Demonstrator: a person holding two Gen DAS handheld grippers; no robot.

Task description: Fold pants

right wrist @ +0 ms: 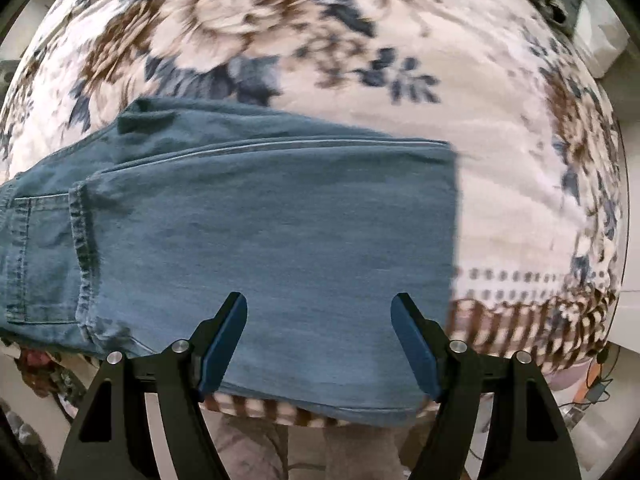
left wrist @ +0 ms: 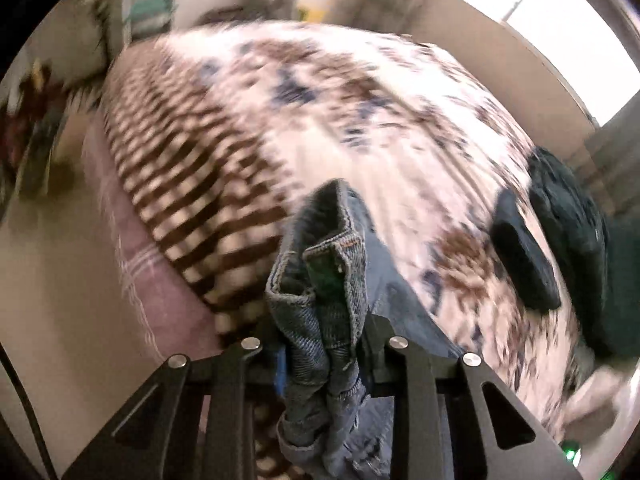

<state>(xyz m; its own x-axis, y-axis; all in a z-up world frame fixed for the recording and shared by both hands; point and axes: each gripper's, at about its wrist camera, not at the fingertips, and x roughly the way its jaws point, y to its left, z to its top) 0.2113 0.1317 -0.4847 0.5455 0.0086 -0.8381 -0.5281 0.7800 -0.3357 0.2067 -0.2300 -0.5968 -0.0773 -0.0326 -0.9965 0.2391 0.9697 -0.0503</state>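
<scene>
— So, what is your left claw (left wrist: pixel 320 280) doing?
— It's clamped on a bunched denim edge of the pants (right wrist: pixel 256 216), lifted off the bed (left wrist: pixel 224 104).
— And your right claw (right wrist: pixel 320 320)?
— Spread wide, holding nothing, above the pants lying folded flat at the bed's near edge. Farther right, dark clothes (left wrist: pixel 560 220) lie on the floral bedspread (right wrist: pixel 400 40).
</scene>
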